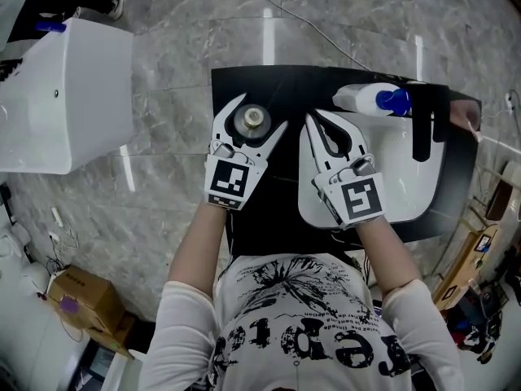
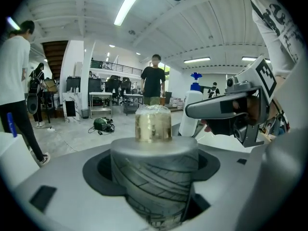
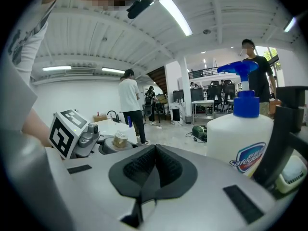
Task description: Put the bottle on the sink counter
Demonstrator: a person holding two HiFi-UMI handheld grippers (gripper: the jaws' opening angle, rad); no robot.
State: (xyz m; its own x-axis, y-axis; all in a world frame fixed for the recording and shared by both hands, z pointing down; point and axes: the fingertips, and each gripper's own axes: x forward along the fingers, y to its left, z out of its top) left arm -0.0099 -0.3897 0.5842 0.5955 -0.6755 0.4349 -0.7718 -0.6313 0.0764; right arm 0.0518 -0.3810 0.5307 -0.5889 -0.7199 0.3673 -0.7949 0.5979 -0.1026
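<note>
Your left gripper (image 1: 259, 114) is clamped on a grey bottle (image 2: 154, 177) with a gold cap, held upright over the black sink counter (image 1: 264, 222), just left of the white basin (image 1: 403, 190). Whether its base touches the counter cannot be told. Your right gripper (image 1: 317, 120) hangs above the basin with its jaws together and nothing between them. The placing step looks to be in hand: the next move calls for lowering the bottle flat onto the counter, then parting the jaws. A white soap pump bottle (image 3: 245, 143) with a blue pump stands by the black faucet (image 1: 422, 129). Grey marble floor (image 1: 179, 63) surrounds the counter, and people stand about the bright open workshop.
</note>
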